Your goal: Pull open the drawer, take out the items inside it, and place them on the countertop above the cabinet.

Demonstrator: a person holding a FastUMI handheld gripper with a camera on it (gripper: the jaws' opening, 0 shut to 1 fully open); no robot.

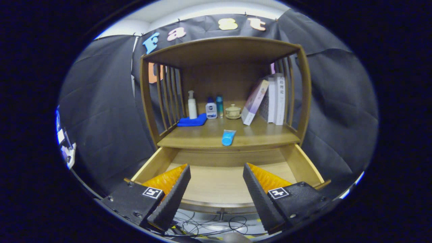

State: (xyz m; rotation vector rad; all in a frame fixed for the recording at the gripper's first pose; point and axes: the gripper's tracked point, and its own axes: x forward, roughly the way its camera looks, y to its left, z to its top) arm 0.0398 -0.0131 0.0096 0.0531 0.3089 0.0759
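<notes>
A wooden cabinet stands ahead of me with its drawer (305, 165) pulled out toward me; the drawer's wooden floor is bare where I can see it. On the countertop (263, 136) above the drawer, near its front edge, lies a blue tube (228, 137). My gripper (216, 172) hovers over the drawer's front part, fingers spread wide apart with nothing between them. The left finger (175, 192) and the right finger hide parts of the drawer's front corners.
At the back of the countertop stand a white pump bottle (192, 105) on a folded blue cloth (193, 121), a small white-and-blue bottle (211, 109), a teal bottle (219, 106), a lidded cup (233, 111) and several leaning books (266, 99). Slatted side rails and a top shelf (222, 50) enclose it. Cables (209, 226) lie on the floor below.
</notes>
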